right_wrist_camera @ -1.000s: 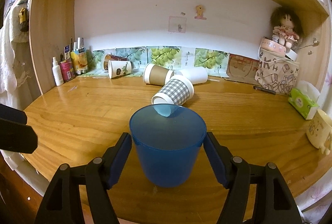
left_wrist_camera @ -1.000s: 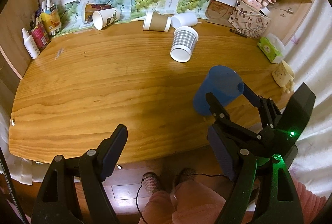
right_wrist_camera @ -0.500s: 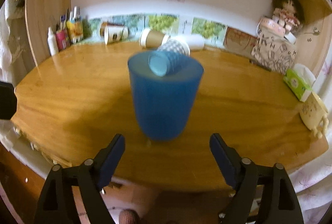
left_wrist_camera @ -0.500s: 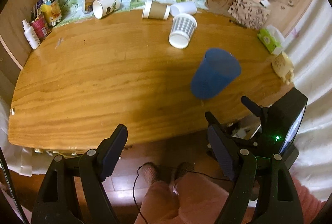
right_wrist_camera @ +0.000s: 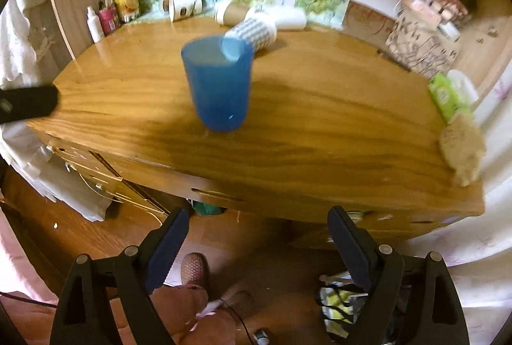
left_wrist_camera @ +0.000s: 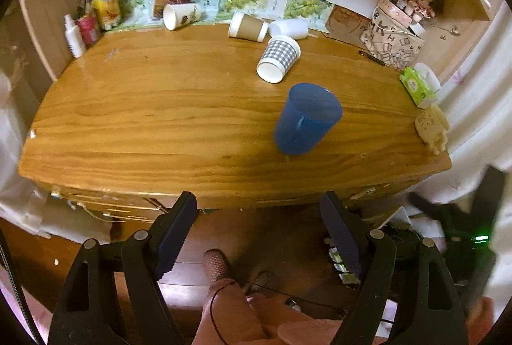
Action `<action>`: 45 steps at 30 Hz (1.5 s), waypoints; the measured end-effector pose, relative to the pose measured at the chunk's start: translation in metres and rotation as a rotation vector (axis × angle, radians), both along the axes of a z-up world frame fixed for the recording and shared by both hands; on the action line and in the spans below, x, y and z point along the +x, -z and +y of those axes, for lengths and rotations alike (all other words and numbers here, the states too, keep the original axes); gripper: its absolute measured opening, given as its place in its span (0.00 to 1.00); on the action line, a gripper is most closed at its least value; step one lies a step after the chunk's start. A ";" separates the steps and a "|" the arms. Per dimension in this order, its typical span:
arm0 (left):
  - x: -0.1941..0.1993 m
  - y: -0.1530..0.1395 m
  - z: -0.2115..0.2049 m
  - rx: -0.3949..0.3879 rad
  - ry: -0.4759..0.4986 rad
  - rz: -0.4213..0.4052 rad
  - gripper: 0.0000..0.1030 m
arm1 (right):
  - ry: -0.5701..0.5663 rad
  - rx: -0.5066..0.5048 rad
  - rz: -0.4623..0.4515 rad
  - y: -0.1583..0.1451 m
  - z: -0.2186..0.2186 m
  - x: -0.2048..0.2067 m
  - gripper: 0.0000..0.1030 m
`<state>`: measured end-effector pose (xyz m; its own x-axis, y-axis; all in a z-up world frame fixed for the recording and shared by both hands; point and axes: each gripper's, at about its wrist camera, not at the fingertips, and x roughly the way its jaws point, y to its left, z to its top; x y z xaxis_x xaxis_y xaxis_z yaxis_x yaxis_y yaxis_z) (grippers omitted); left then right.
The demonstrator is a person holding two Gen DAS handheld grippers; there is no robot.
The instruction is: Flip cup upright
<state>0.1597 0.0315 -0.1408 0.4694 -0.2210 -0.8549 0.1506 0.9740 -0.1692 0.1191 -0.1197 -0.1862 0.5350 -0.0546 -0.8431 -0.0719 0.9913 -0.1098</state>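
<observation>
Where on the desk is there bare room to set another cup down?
Biggest bare patch: the left half of the desk, between the blue cup and the bottles at the left wall. A smaller strip lies right of the blue cup, before the tissue pack. The back edge is crowded with tipped cups, the checked cup nearest.

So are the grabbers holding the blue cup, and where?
No. Nothing is held. The blue cup stands alone on the desk; the right gripper and left gripper are open.

The blue cup [left_wrist_camera: 305, 119] [right_wrist_camera: 217, 84] stands upright on its base, mouth up (translucent plastic, tapering downward), towards the front edge of the wooden desk.
</observation>
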 end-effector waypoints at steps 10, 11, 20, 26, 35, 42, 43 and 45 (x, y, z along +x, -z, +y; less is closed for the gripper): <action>-0.042 -0.045 -0.011 -0.007 -0.039 -0.084 0.80 | 0.114 0.098 -0.125 -0.088 -0.038 -0.054 1.00; -0.044 -0.049 -0.012 -0.006 -0.038 -0.093 0.80 | 0.122 0.099 -0.139 -0.092 -0.039 -0.059 1.00; -0.081 -0.083 -0.027 0.047 -0.077 -0.221 0.80 | 0.116 0.169 -0.236 -0.125 -0.038 -0.101 1.00; -0.108 -0.101 -0.033 0.061 -0.105 -0.340 0.86 | 0.105 0.191 -0.383 -0.143 -0.040 -0.129 1.00; -0.136 -0.128 -0.030 0.059 -0.142 -0.542 1.00 | 0.045 0.171 -0.534 -0.165 -0.039 -0.144 1.00; -0.143 -0.134 -0.036 0.104 -0.165 -0.600 1.00 | 0.029 0.165 -0.575 -0.170 -0.042 -0.148 1.00; -0.143 -0.135 -0.038 0.113 -0.170 -0.609 1.00 | 0.031 0.167 -0.578 -0.170 -0.043 -0.148 1.00; -0.146 -0.136 -0.040 0.118 -0.172 -0.622 1.00 | 0.035 0.170 -0.582 -0.171 -0.045 -0.148 1.00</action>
<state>0.0141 -0.0083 -0.0049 0.9044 -0.0204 -0.4263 0.0267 0.9996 0.0089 -0.0290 -0.1650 -0.0156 0.9112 0.0294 -0.4109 -0.0146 0.9991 0.0391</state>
